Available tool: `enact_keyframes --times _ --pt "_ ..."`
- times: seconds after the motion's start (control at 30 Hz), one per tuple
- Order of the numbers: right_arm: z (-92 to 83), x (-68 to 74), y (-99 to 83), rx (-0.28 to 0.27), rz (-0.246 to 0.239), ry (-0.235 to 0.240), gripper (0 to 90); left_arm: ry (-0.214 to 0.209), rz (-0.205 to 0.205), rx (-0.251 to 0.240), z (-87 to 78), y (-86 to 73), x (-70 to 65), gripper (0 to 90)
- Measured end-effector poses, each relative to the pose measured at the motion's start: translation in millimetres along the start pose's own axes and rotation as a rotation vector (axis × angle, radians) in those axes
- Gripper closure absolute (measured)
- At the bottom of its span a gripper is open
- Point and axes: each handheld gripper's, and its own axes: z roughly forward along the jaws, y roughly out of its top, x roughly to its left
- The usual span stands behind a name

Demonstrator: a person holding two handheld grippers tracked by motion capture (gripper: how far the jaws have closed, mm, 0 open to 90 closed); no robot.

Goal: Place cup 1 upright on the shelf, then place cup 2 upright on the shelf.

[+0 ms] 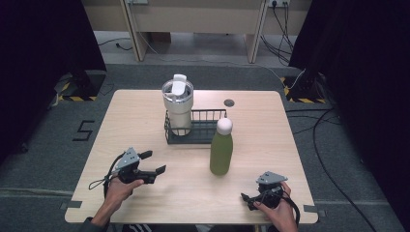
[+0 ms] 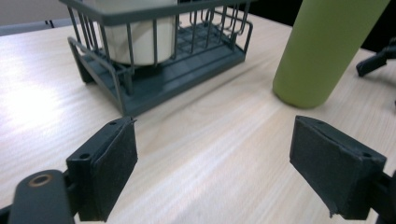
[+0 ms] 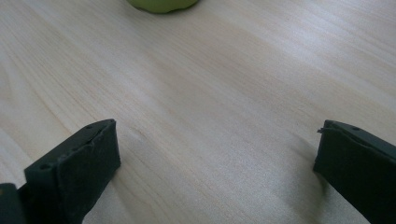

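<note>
Nearest the camera, the left gripper (image 1: 151, 163) and right gripper (image 1: 247, 199) rest low over the table (image 1: 145, 111), both with jaws wide and empty. Between them stands a green bottle (image 1: 221, 153), just in front of the wire basket (image 1: 205, 126) holding a tumbler (image 1: 178, 104). The bottle looks rigid, smooth, probably slippery and top-heavy; gripping mid-body seems safest.

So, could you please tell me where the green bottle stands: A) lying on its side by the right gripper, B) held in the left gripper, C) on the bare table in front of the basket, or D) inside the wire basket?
C: the green bottle stands upright on the table, just in front of the wire basket, and neither open gripper touches it.
</note>
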Motion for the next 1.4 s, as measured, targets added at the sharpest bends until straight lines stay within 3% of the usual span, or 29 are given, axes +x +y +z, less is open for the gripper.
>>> enact_keyframes --times 0.23,0.47,0.8,0.93,1.07,1.4 --pt "0.0 0.0 0.0 0.0 0.0 0.0 0.3 0.026 0.031 0.114 -4.9 -20.3 -4.9 14.7" --pt "0.0 0.0 0.0 0.0 0.0 0.0 0.3 0.055 0.067 0.196 -12.0 -31.4 -11.4 14.7" --pt "-0.1 0.2 -0.1 0.0 0.002 0.0 0.4 0.073 0.058 0.264 -21.8 -38.7 -13.5 14.8" --pt "-0.1 0.2 -0.1 0.0 0.002 0.0 0.3 0.079 0.078 0.341 -18.8 -40.2 -15.4 14.4" --pt "0.0 0.2 -0.1 0.0 0.003 0.0 0.3 0.053 0.065 0.35 -18.6 -40.5 -14.9 13.3" --pt "-0.1 0.0 -0.1 0.0 -0.011 0.003 0.4 0.051 0.066 0.35 -18.2 -40.6 -14.9 12.2"
